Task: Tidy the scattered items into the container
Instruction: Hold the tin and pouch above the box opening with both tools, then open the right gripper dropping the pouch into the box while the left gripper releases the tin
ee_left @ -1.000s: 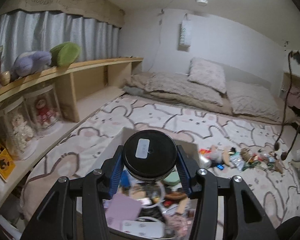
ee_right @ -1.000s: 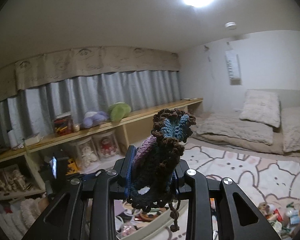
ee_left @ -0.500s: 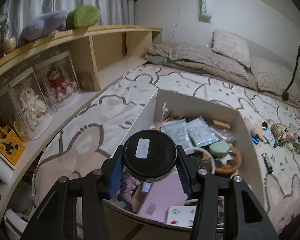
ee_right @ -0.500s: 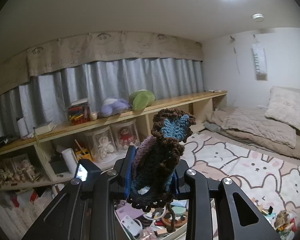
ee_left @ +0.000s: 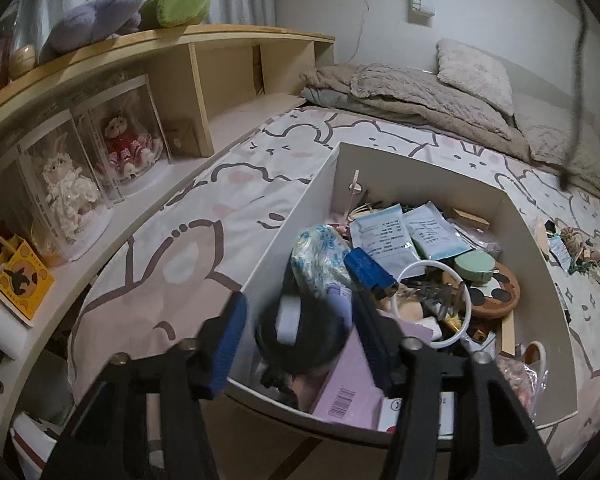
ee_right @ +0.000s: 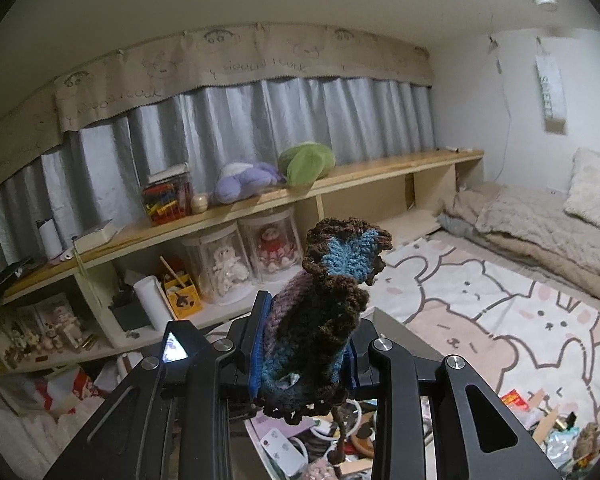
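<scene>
My left gripper hangs over the near left corner of the white box. Its jaws are opening. A black round jar with a white label shows as a blur between them, and the blue pads stand off its sides. The box holds several items: packets, a white ring, a green tin, a pink booklet. My right gripper is shut on a brown, blue and purple crocheted piece that sticks up past the fingers, above the box. More scattered items lie on the rug to the right.
A wooden shelf unit runs along the left, with dolls in clear cases, plush toys and a yellow box. Bedding and pillows lie at the far end. The bunny-print rug surrounds the box.
The left gripper sank toward the box and tipped down; its jaws widened and the jar came loose from the pads. The right gripper swung left, still gripping the crocheted piece.
</scene>
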{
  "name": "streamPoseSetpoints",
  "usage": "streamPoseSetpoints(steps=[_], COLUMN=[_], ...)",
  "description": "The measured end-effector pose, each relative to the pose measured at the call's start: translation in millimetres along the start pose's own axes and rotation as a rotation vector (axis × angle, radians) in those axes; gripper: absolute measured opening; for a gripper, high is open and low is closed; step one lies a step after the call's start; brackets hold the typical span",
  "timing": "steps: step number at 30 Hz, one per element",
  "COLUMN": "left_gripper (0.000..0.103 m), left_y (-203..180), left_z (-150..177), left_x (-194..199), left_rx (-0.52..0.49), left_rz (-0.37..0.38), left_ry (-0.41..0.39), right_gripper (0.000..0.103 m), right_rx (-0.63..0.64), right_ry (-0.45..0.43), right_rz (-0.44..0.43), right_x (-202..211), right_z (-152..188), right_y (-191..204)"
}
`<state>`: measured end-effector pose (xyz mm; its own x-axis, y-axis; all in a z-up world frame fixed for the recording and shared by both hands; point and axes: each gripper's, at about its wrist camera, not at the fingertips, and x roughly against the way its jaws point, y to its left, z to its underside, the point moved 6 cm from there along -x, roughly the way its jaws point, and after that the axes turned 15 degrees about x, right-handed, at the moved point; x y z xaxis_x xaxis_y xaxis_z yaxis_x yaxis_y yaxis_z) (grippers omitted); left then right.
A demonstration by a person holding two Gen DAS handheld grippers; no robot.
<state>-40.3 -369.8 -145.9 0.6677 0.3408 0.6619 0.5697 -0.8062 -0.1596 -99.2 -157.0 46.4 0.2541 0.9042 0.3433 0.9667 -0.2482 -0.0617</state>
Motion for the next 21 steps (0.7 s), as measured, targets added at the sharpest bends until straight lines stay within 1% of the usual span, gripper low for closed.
streamPoseSetpoints(steps=[2,4,10,14,18,21], left_gripper=[0.064,0.065,0.065,0.065,0.065,0.065], left_y=[-1,-3,-12,-13,-12,-11], left_z=[1,3,9,11,11,11], left_x=[2,4,13,18,22,24], left_rx=[-0.002,-0.010,-0.019,-0.017,-0.008,-0.006], left_rz=[0.015,0.028,0.103,0.133,0.162,0.176], left_ry=[0.000,-0.002,0.005,0.005,0.005,0.005], right_gripper=[0.031,0.031,0.031,0.031,0.031,0.031], right_rx=[-0.014,-0.024,-0.075,-0.129,-0.206,-0.270], right_ry=[0.016,0.031,0.083,0.117,0.155,0.202], right_rz=[-0.015,-0.029,-0.057,-0.077,-0.089,-0.087], right_x=[-13,-24,-69,-100,-129,-153], right_z=[1,2,11,21,37,53], right_y=[-2,-2,-9,-16,-29,-40])
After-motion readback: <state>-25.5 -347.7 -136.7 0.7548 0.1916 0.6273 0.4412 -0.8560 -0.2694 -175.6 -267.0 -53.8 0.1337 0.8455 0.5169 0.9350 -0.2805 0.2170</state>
